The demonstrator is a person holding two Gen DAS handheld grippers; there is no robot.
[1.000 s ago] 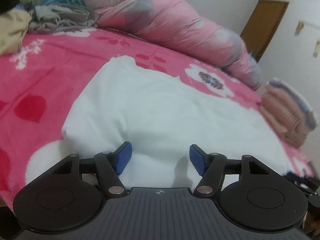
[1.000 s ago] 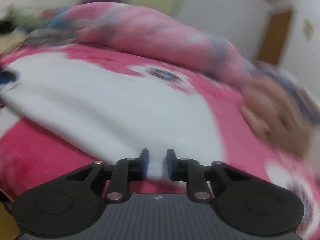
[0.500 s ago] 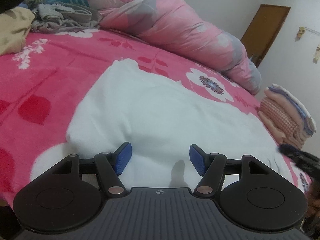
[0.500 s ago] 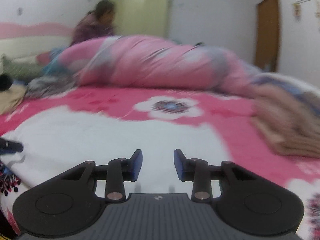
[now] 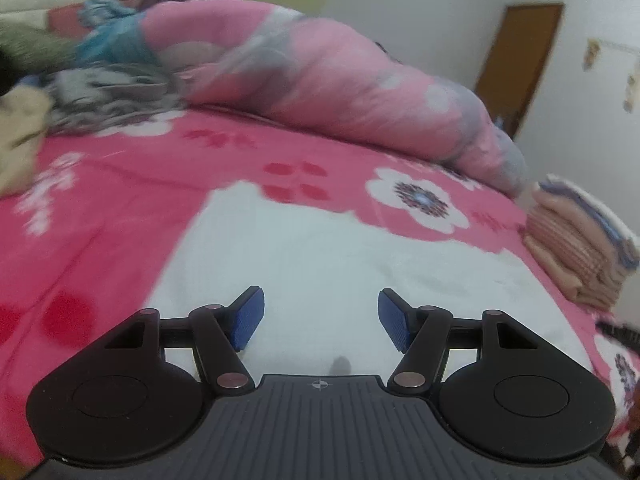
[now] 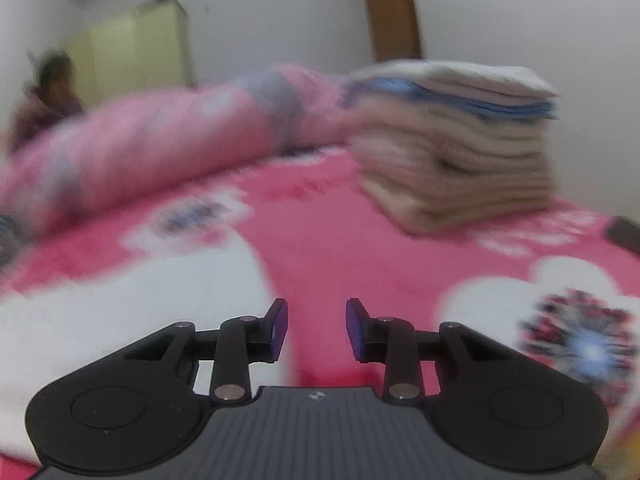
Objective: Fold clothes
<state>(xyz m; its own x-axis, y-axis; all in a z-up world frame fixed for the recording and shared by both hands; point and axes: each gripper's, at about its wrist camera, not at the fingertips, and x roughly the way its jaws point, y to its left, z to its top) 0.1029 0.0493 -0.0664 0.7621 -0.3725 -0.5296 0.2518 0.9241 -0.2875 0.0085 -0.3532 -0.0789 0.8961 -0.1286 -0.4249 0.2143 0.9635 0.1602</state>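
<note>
A white garment [image 5: 320, 256] lies spread flat on the pink flowered bed cover [image 5: 120, 200]. My left gripper [image 5: 320, 316] hovers open over the garment's near edge, nothing between its blue pads. In the right wrist view the same white garment [image 6: 132, 292] fills the left side, blurred. My right gripper [image 6: 316, 328] is open above the garment's right edge, where white cloth meets pink cover, and holds nothing.
A stack of folded beige and blue clothes [image 6: 456, 140] stands on the bed at the right [image 5: 580, 248]. A long pink rolled quilt [image 5: 340, 92] lies along the far side. Loose clothes [image 5: 92, 92] are heaped at the far left. A person [image 6: 48, 96] sits beyond the quilt.
My right gripper has opened, let go of the white garment and swung to the right toward the folded stack. My left gripper stays open and has tilted up a little.
</note>
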